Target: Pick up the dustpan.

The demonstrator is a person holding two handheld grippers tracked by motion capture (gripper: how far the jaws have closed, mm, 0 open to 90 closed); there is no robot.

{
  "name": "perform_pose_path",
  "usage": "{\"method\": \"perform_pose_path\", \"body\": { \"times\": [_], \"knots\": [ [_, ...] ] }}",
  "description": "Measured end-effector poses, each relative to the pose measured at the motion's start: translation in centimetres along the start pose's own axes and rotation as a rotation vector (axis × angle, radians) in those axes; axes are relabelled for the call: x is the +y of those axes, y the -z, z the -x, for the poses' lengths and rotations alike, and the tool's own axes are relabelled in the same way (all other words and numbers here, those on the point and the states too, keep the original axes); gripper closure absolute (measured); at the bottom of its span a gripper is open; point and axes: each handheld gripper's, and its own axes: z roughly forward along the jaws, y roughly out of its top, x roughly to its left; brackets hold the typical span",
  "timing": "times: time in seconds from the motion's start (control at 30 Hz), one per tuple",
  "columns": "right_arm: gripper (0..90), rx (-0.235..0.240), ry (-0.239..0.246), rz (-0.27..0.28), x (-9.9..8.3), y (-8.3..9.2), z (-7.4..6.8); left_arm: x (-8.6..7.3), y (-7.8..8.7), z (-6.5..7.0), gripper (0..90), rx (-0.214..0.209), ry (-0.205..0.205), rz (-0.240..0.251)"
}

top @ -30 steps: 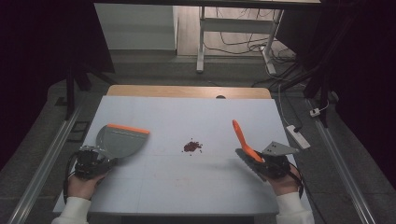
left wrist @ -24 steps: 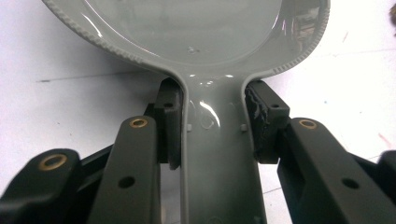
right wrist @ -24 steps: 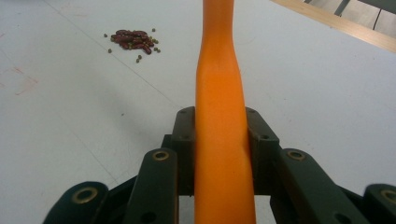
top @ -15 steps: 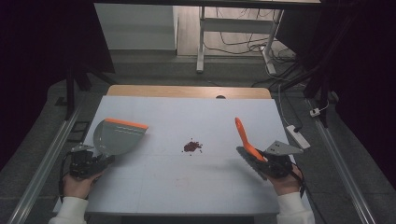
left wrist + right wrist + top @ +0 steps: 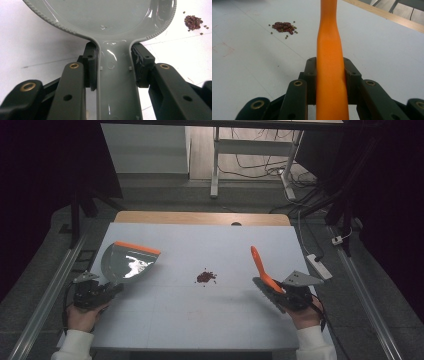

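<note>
— Fingers [image 5: 140, 66] of the left gripper [image 5: 113, 67] first: what are they doing?

— Clamped on the grey handle of the dustpan [image 5: 105, 17], one pad on each side of the neck where the handle widens into the pan. In the high view the left gripper [image 5: 92, 292] sits near the left edge of the table [image 5: 200, 320], toward the near corner, with the dustpan [image 5: 127, 262] reaching away from it and its orange lip on the far side.

— And the right one?

— The right gripper [image 5: 329, 75] is closed on the orange handle of the brush [image 5: 329, 50], which runs straight up between the two black pads. From above, the right gripper [image 5: 280, 295] is near the right edge of the table, and the brush [image 5: 262, 267] slants up and away from it, its dark bristle end low by the gripper. A hand [image 5: 305, 315] in a white sleeve holds it from the near edge.

— Where is the mess?

— A small pile of dark red beans [image 5: 205, 277] lies about mid-table, between the two tools and well apart from both. A few loose ones are scattered just beside the pile [image 5: 284, 26].

— Does the dustpan touch the table?

— I cannot tell; its lip looks raised, but the underside is hidden.
</note>
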Motion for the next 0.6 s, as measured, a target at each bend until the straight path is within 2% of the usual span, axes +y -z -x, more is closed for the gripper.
{"method": "perform_pose_path", "body": {
  "times": [0.17, 0.43, 0.6],
  "knots": [
    [69.4, 0.006, 0.009, 0.001, 0.1, -0.1, 0.0, 0.4, -0.4, 0.0, 61.9, 0.003, -0.02, 0.015],
    [69.4, 0.01, -0.003, 0.024, 0.3, 0.1, -0.1, 1.1, -1.1, -0.2, 61.8, -0.018, -0.059, 0.03],
    [69.4, 0.007, 0.001, 0.015, 0.2, 0.0, -0.1, 1.5, -1.3, -0.1, 61.8, -0.043, -0.106, 0.041]
  ]
}}
